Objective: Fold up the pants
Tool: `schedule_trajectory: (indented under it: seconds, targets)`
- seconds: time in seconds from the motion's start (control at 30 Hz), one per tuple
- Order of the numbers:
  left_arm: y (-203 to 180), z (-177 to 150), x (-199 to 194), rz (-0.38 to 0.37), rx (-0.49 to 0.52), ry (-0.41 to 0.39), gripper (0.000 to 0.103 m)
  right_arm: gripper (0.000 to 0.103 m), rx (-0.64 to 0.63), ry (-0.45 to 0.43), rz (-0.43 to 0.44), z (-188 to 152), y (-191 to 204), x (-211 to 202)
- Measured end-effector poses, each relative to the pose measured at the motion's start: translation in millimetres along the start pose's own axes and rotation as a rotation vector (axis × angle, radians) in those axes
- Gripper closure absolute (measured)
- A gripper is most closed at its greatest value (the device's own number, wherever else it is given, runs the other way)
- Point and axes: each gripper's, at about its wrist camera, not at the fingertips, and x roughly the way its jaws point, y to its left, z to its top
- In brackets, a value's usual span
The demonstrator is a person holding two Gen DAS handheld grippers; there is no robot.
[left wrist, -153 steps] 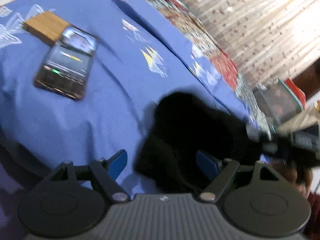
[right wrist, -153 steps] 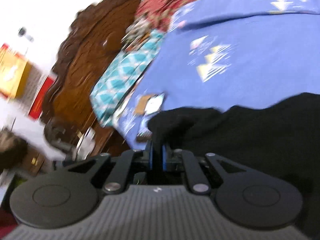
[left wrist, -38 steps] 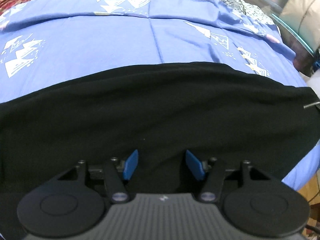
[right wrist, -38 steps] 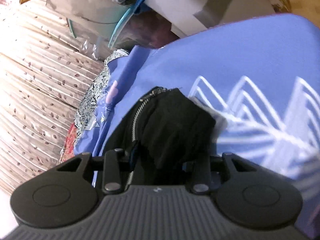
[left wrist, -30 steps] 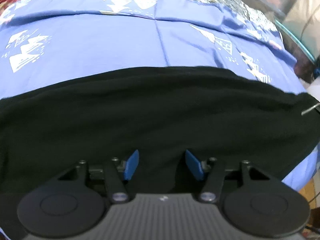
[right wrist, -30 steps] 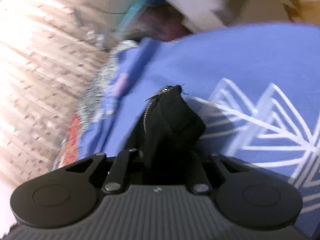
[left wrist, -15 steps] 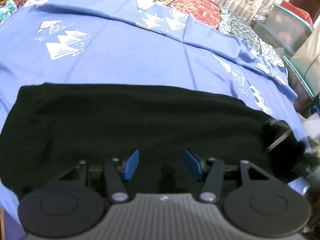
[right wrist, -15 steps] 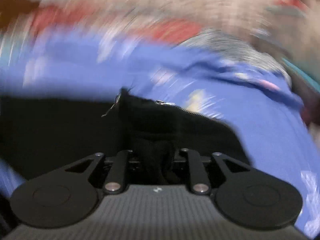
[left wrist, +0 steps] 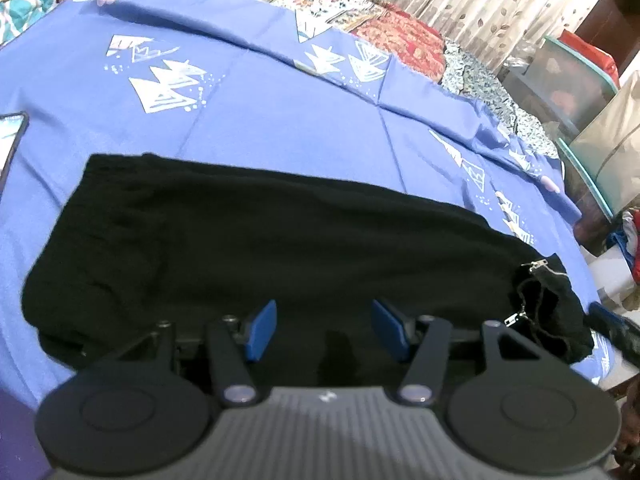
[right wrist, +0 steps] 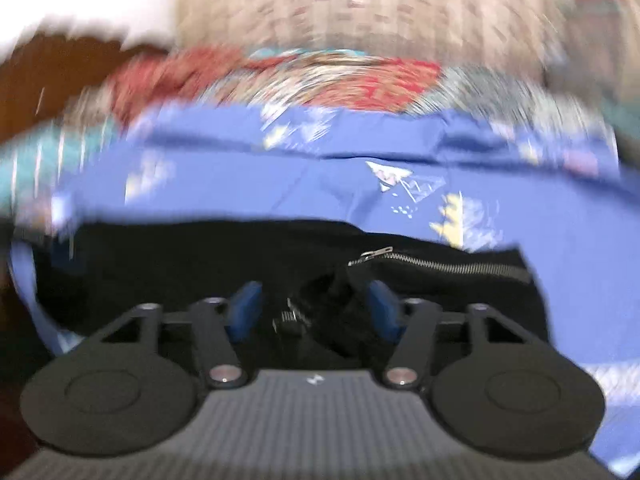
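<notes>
Black pants (left wrist: 280, 248) lie lengthwise across the blue bedsheet (left wrist: 280, 112), with the zippered end (left wrist: 536, 276) bunched at the right. My left gripper (left wrist: 325, 328) hovers open over the near edge of the pants, its blue pads apart and nothing pinched. In the blurred right wrist view, my right gripper (right wrist: 312, 308) sits over the zippered end (right wrist: 440, 266). Its jaws are opening. A loose bunch of black cloth with a zipper pull (right wrist: 292, 316) lies between the pads without being pressed. One of the right gripper's fingers (left wrist: 612, 326) shows at the right edge of the left wrist view.
A phone (left wrist: 10, 136) lies on the sheet at the far left. A patchwork quilt (left wrist: 392, 36) and a curtain (left wrist: 500, 0) run along the far side. Storage boxes (left wrist: 568, 76) stand past the bed's right edge. A dark wooden headboard (right wrist: 48, 76) is at the left.
The right gripper rolled and swung round from the bed's end to face across the bed, and its jaws parted from the zippered cloth. The left gripper drew back, so the whole pants show.
</notes>
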Motion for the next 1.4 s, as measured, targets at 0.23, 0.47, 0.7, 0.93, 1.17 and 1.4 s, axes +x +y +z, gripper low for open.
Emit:
schedule_trajectory:
  seconds: [0.23, 0.47, 0.7, 0.93, 1.17, 1.4]
  targets:
    - [21.1, 0.4, -43.4, 0.032, 0.015, -0.101, 0.048, 0.076, 0.091, 0.182, -0.108, -39.1, 5.3, 55.1]
    - [92.9, -10.0, -86.3, 0.131, -0.170, -0.168, 0.040, 0.074, 0.013, 0.126, -0.136, -8.6, 36.8, 29.1]
    - [134.4, -19.3, -70.3, 0.038, -0.356, -0.116, 0.025, 0.076, 0.119, 0.138, 0.163, 10.9, 90.2, 51.9]
    - [139.7, -23.4, -45.8, -0.071, -0.419, -0.076, 0.006, 0.087, 0.154, 0.325, 0.397, 11.4, 164.6, 112.7]
    - [141.7, -31.8, -27.1, -0.129, -0.452, -0.037, 0.006, 0.090, 0.193, 0.518, 0.407, -5.7, 183.7, 152.2]
    - [141.5, -33.3, -17.4, -0.139, -0.450, -0.030, 0.006, 0.092, 0.275, 0.535, 0.418, -6.9, 179.1, 153.0]
